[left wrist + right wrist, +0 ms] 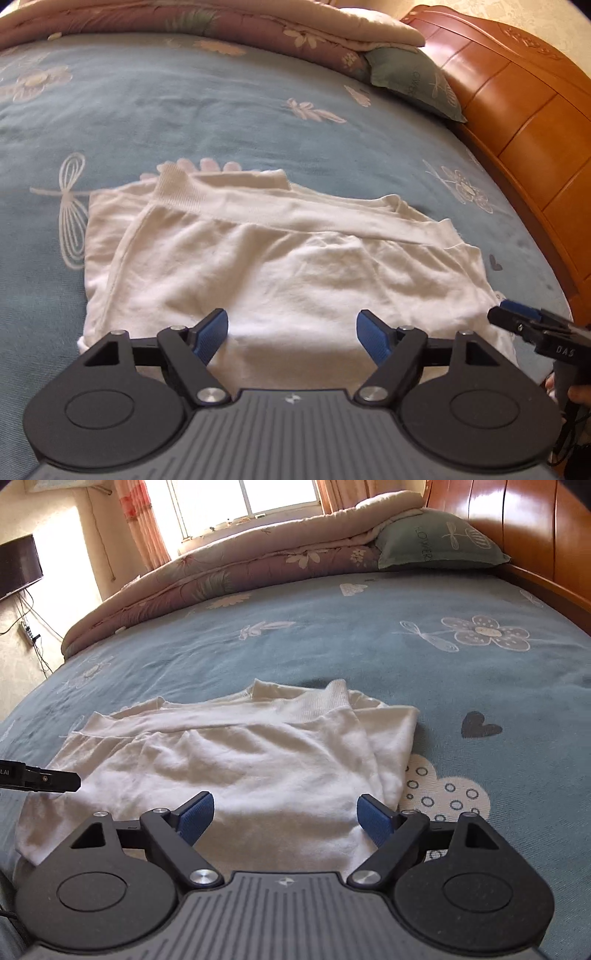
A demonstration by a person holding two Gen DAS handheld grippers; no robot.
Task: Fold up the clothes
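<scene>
A white garment (280, 266) lies partly folded on the blue bedspread (221, 110), near the front edge of the bed. Its ribbed band (288, 210) runs across the upper part of the folded stack, and several layers of cloth show along the far edge. In the right wrist view the same garment sits left of centre, with a dark heart print (480, 725) and a white cloud print (443, 794) on the bedspread just beside its right edge.

The left gripper (291, 332) hovers over the near edge of the garment. Its jaws stand wide apart, and both blue pads (212, 334) are bare; nothing is held between them.

The right gripper (284, 814) is likewise released. Its jaws are spread over the near right part of the garment, and the blue pads (194, 818) grip no cloth. From the left wrist view, the tip of the right gripper appears at the right edge of the picture, just beside the garment's lower right corner, with part of a hand (576, 391) on its handle.

At the far side of the bed lies a rolled floral quilt (240, 572), with a green pillow (439, 546) next to it. A wooden headboard (517, 110) borders the bed on the right. A window (243, 496) with curtains stands behind the quilt.
</scene>
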